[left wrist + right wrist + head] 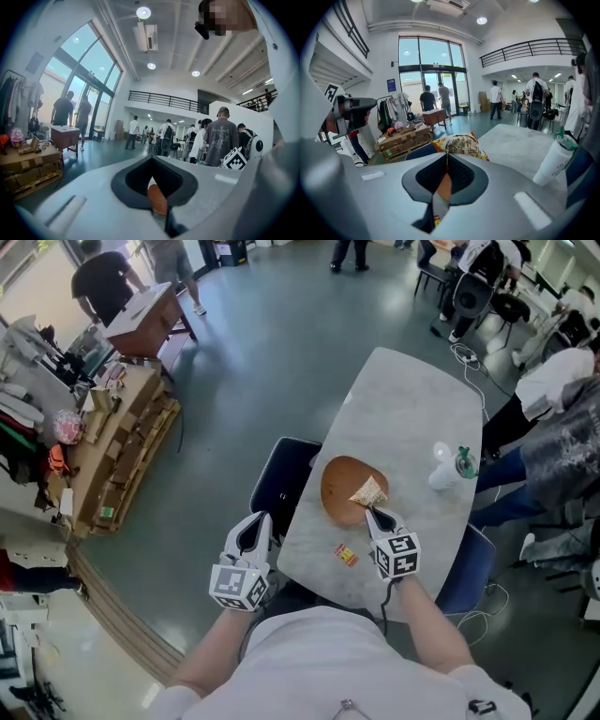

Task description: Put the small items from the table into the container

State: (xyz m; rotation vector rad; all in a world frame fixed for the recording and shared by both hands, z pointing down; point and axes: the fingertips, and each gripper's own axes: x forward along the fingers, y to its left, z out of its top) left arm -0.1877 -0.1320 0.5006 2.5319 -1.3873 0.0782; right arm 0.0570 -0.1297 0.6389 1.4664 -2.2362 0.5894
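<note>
A wooden bowl (342, 491) stands on the marble table (412, 409). My right gripper (374, 513) is shut on the edge of a yellow printed snack packet (368, 491), which hangs over the bowl's right side. In the right gripper view the packet (460, 145) sticks out just past the closed jaw tips (446, 157). A small red and yellow item (346, 555) lies on the table near the front edge. My left gripper (254, 523) is off the table's left edge, its jaws together and nothing in them (152, 161).
A dark chair (284, 476) stands by the table's left side under the left gripper. A white cup (441, 470) and a green bottle (466, 462) stand at the table's right edge. People sit close on the right, and cardboard boxes (117, 460) are stacked at far left.
</note>
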